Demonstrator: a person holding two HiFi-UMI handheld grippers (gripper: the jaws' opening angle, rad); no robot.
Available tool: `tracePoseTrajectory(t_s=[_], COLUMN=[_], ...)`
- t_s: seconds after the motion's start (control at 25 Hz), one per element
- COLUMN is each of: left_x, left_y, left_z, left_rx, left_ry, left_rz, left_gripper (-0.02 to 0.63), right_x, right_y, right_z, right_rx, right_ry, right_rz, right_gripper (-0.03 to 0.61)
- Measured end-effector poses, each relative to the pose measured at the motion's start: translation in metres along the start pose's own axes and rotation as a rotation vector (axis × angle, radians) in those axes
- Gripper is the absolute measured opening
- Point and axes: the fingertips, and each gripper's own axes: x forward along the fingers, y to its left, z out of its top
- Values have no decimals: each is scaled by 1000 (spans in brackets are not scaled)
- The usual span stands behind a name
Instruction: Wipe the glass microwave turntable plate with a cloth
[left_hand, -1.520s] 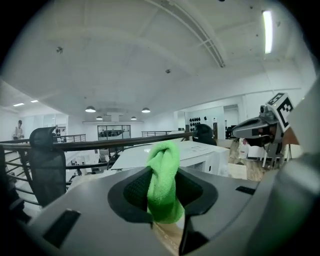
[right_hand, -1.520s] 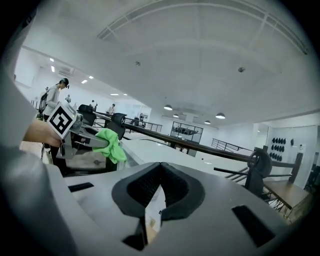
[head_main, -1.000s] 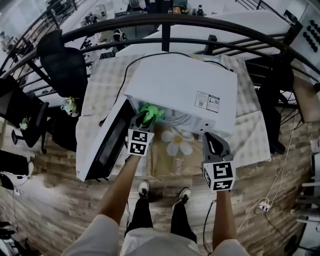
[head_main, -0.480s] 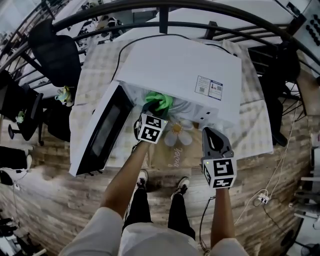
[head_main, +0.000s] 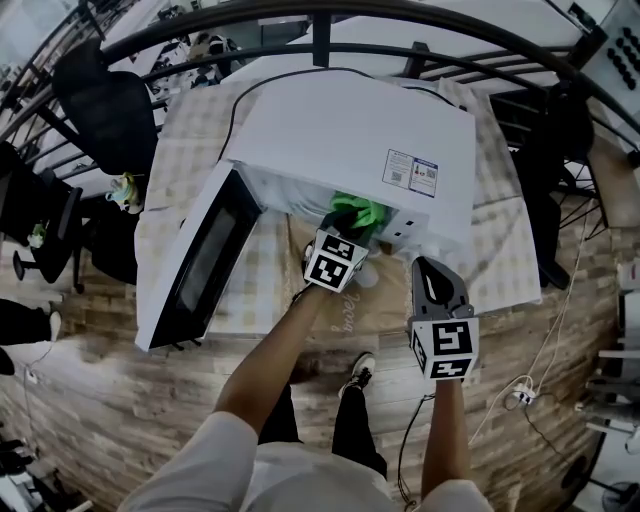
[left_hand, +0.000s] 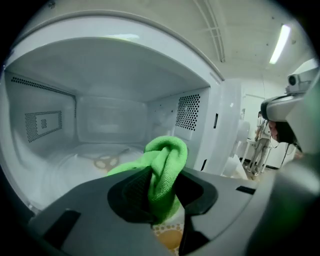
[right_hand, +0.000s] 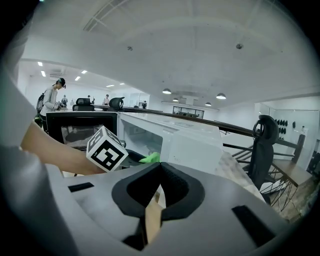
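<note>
While the left tool (left_hand: 160, 186) is clamped on a bunched green cloth (left_hand: 165, 162), it sits at the open mouth of the microwave (head_main: 340, 130), toward the right side of the cavity. The glass plate (left_hand: 82, 162) lies flat on the cavity floor. The cloth seems to hover at its near right edge, though contact is hard to judge from these views. The right tool (right_hand: 159, 187) hangs in front of the microwave, jaws pressed together on nothing. I judge the step in hand to be the wiping pass itself. Next, the cloth needs pressing onto the glass and sweeping left, clear of the side wall.
</note>
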Motion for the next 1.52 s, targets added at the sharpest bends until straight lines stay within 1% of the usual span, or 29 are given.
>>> tracePoseTrajectory(t_s=[0.04,0.12,0.2,0.24,0.32,0.4,0.44,0.52,0.64,0.8,0.88,1.0,1.12,1.32,1.44,1.52], left_x=[-3,-15,-29,-35,-47,-57,-60,-60,-54,-53,-52,-46,-32,-1,13,11], left_y=[3,22,54,74,111,141,151,161,162,155,143,110,72,22,5,6], left_z=[3,11,18,19,16,10,6,-5,-18,-27,-30,-31,-29,-16,-5,6], left_rx=[4,27,60,73,89,93,93,97,88,26,14,-6,-17,-73,-105,-115], left_ry=[-21,-60,-80,-74,-31,16,38,85,129,136,154,164,148,115,90,41], left_rz=[7,69,177,241,369,465,496,521,506,474,439,357,281,137,60,46], left_gripper=[132,133,133,133,133,133,133,135,135,126,123,121,122,123,123,123], right_x=[-1,-4,-4,-4,-3,-2,-2,-1,-1,-3,-4,-6,-6,-8,-8,-7], right_y=[-1,-1,1,2,5,9,10,11,11,9,7,2,1,1,1,2], right_z=[0,1,2,2,1,-1,-2,-5,-8,-10,-12,-13,-14,-14,-14,-13], right_rx=[-2,-1,2,3,4,6,8,12,18,21,26,34,35,30,24,20], right_ry=[1,1,-1,-1,1,3,5,9,13,13,15,14,15,21,27,30], right_rz=[-3,-9,-11,-10,-7,-3,0,3,2,1,-1,-7,-8,-10,-13,-14], right_gripper=[14,14,14,14,14,14,14,14,14,14,14,14,14,14,14,14])
